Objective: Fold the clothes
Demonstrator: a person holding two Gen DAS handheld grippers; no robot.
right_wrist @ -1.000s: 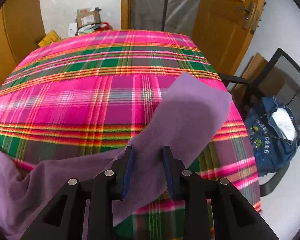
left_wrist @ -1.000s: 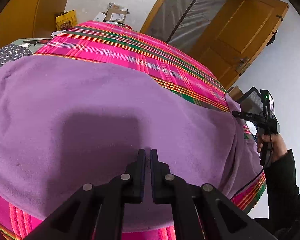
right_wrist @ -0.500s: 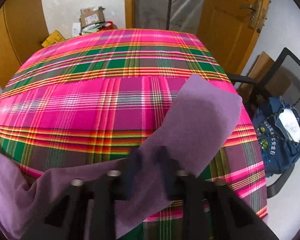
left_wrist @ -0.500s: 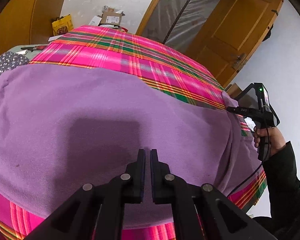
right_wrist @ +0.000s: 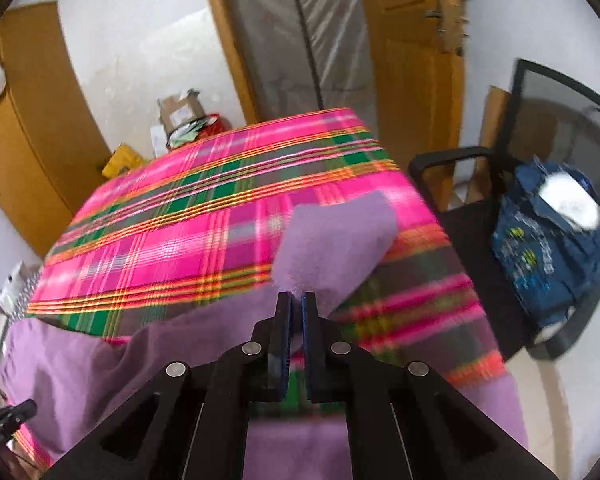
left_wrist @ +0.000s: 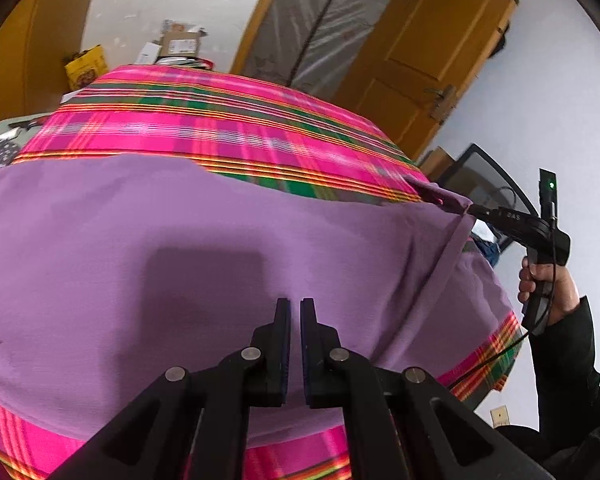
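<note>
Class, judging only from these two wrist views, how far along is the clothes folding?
Early stage. Done: the purple garment is spread over the plaid tablecloth. In hand: the right gripper has pinched the sleeve and lifted it; the left gripper is closed over the garment's body. Left: no finished fold is visible.

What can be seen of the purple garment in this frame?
The purple garment is a plain, matte, soft-looking knit, with no print. It lies spread across the near part of the plaid-covered table, its near edge draping over the side. The right gripper is shut on a fold near one sleeve-like flap, lifting that end off the cloth so a taut crease runs down from the pinch. The left gripper is nearly closed at the garment's near middle; whether it pinches fabric cannot be told.
</note>
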